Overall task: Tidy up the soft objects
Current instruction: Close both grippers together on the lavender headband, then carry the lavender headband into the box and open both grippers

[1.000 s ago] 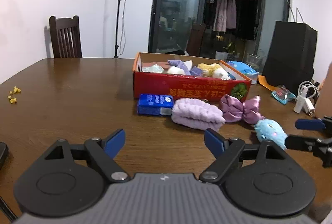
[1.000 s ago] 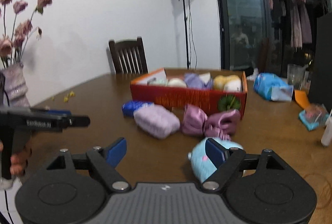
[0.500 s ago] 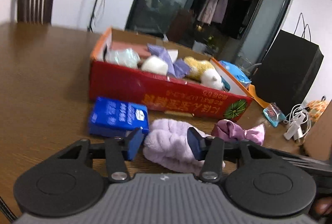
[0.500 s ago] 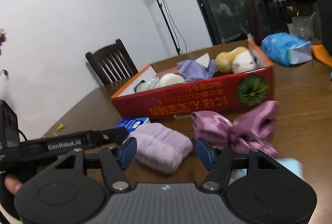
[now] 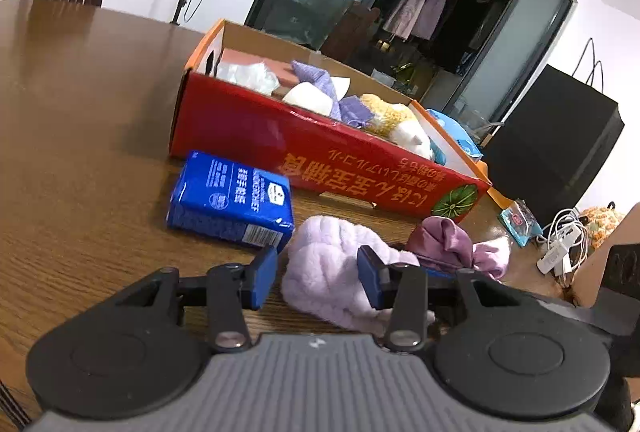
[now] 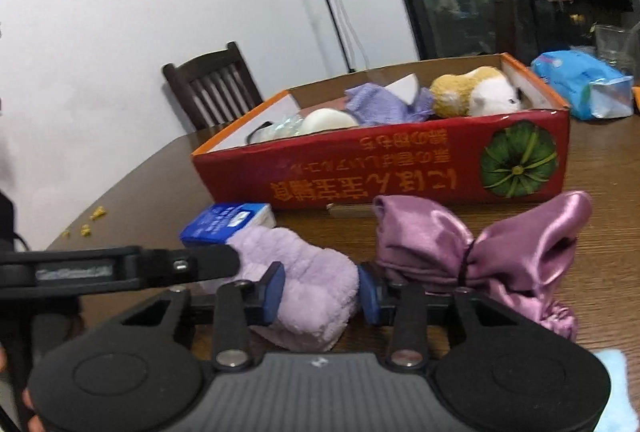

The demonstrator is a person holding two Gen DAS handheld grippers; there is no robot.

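Wooden table [image 5: 80, 120] under red box [image 5: 248, 128]

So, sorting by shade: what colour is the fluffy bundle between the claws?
Pale lilac fluffy bundle, clearest in the right wrist view.

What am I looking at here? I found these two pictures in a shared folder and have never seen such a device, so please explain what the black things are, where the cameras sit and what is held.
There is no robot: a person holds a two-finger gripper in each hand, and each carries a fisheye camera looking forward along its blue-tipped fingers. The black and grey shape at the bottom of each picture is the tool itself.

In the left wrist view, the left gripper has its fingers around one end of a fluffy lilac towel. In the right wrist view, the right gripper closes on the towel's other end.

On the wooden table also lie a blue tissue pack, a purple satin bow and a red cardboard box that already holds soft toys and cloths.
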